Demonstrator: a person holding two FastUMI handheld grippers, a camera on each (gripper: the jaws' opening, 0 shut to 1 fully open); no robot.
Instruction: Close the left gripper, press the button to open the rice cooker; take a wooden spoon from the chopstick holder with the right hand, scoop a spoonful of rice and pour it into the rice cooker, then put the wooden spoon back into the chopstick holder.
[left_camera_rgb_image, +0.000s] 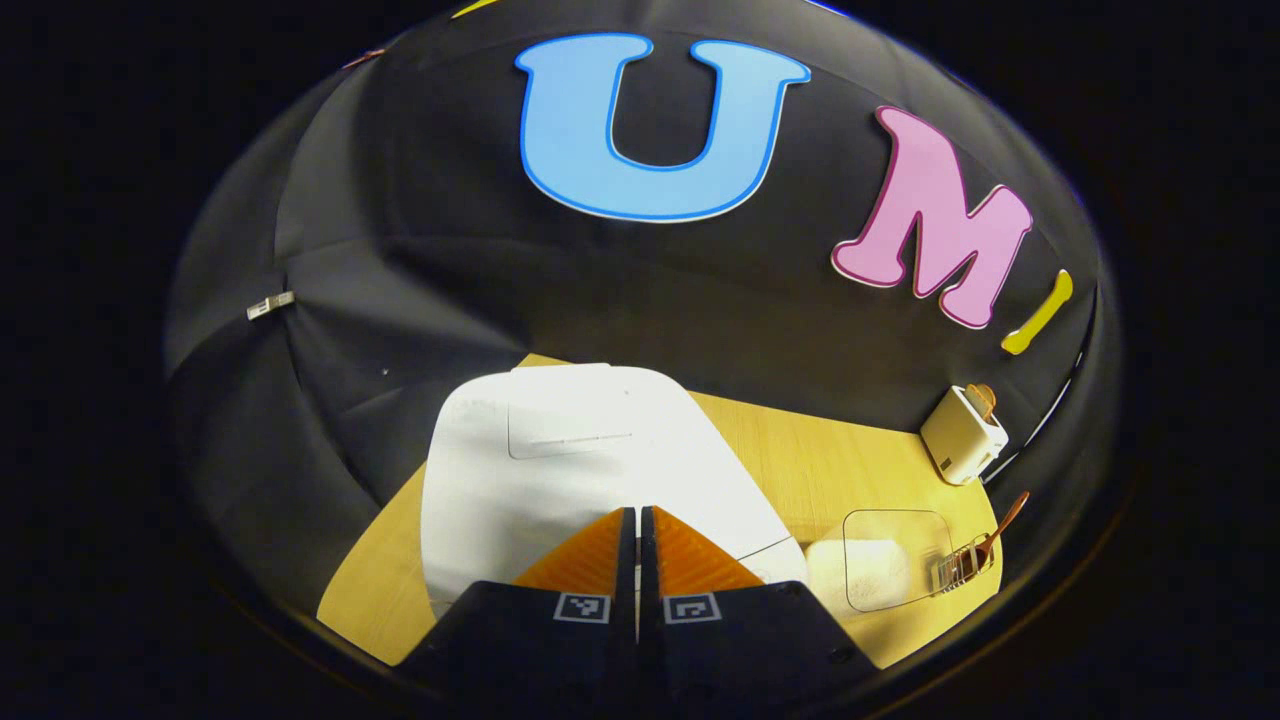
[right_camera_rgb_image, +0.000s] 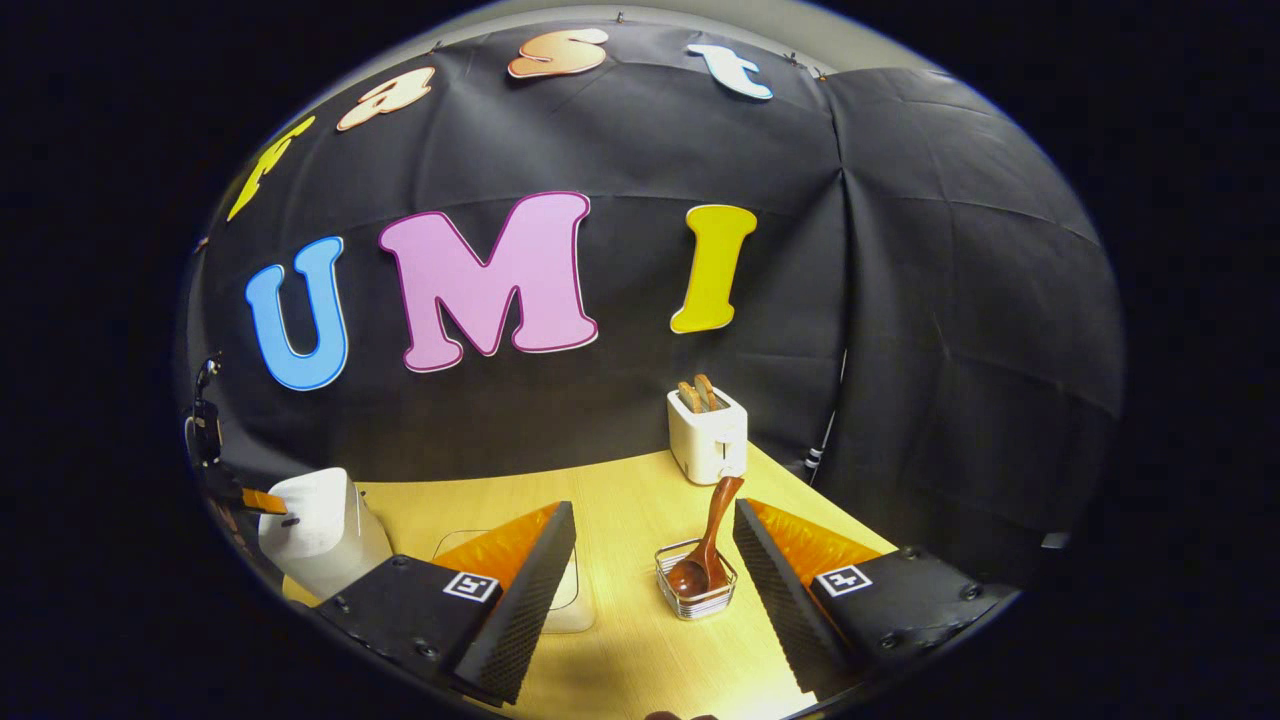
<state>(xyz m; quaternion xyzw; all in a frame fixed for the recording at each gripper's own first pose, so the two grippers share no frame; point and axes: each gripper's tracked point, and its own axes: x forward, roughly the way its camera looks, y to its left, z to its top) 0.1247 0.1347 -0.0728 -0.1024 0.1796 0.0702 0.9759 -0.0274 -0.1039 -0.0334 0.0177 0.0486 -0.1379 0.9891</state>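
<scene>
Holding your left gripper (left_camera_rgb_image: 637, 515) with its fingers pressed together, you are hovering over the rice cooker (left_camera_rgb_image: 560, 470) at the bench's left edge. Your right gripper (right_camera_rgb_image: 655, 545) is gaping wide toward the wooden spoon (right_camera_rgb_image: 708, 545), which is standing in the chopstick holder (right_camera_rgb_image: 697, 592).

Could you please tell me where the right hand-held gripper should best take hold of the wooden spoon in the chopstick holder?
Grip the wooden spoon on its bare handle above the chopstick holder, coming from above and in front. Its bowl sits down inside the wire basket, while the handle leans up and back, free between the open right hand-held gripper fingers.
</scene>
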